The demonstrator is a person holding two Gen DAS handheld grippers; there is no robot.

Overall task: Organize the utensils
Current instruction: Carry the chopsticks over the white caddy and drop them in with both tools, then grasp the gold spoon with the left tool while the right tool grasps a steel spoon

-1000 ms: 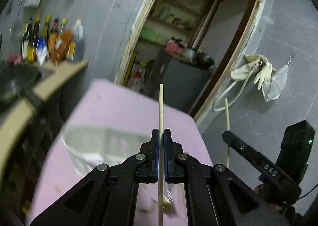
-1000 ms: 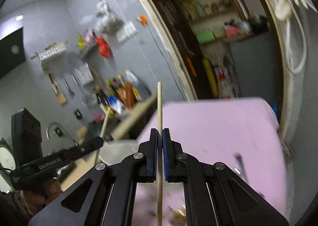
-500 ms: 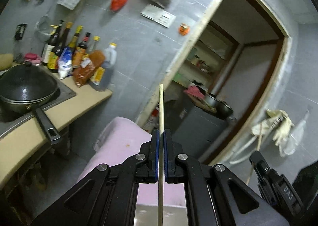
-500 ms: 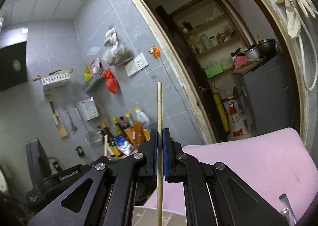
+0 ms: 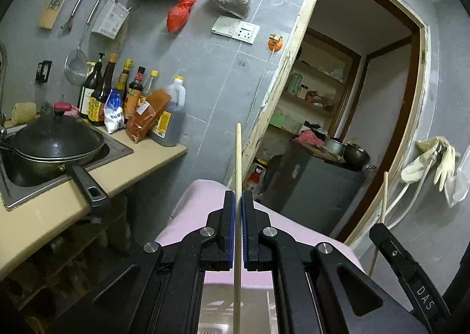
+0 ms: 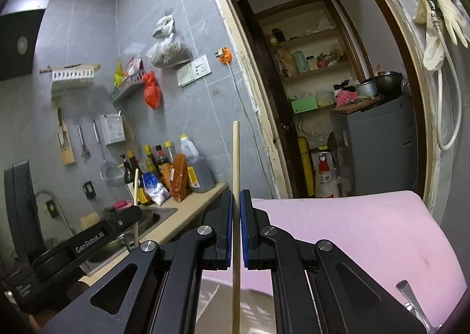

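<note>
My left gripper (image 5: 238, 196) is shut on a pale wooden chopstick (image 5: 238, 163) that stands up between its blue pads, its tip against the grey wall. My right gripper (image 6: 236, 194) is shut on a second wooden chopstick (image 6: 236, 158), also upright. Each gripper shows in the other's view: the right one (image 5: 379, 229) with its chopstick (image 5: 384, 196) at the lower right, the left one (image 6: 136, 212) with its chopstick (image 6: 136, 184) at the lower left. A pink-covered table (image 6: 352, 228) lies below both. A metal utensil handle (image 6: 409, 295) rests at its right edge.
A counter (image 5: 141, 163) on the left carries a lidded black wok (image 5: 53, 140) in a sink and several sauce bottles (image 5: 129, 99). A doorway (image 5: 352, 99) opens ahead onto shelves and a grey cabinet (image 5: 317, 184). Gloves (image 5: 431, 158) hang on the right wall. A steel tray (image 5: 258, 304) lies under the left gripper.
Both views have swung up from the pink table to the wall and doorway, then settled a little lower. Each gripper has kept its chopstick clamped throughout.
</note>
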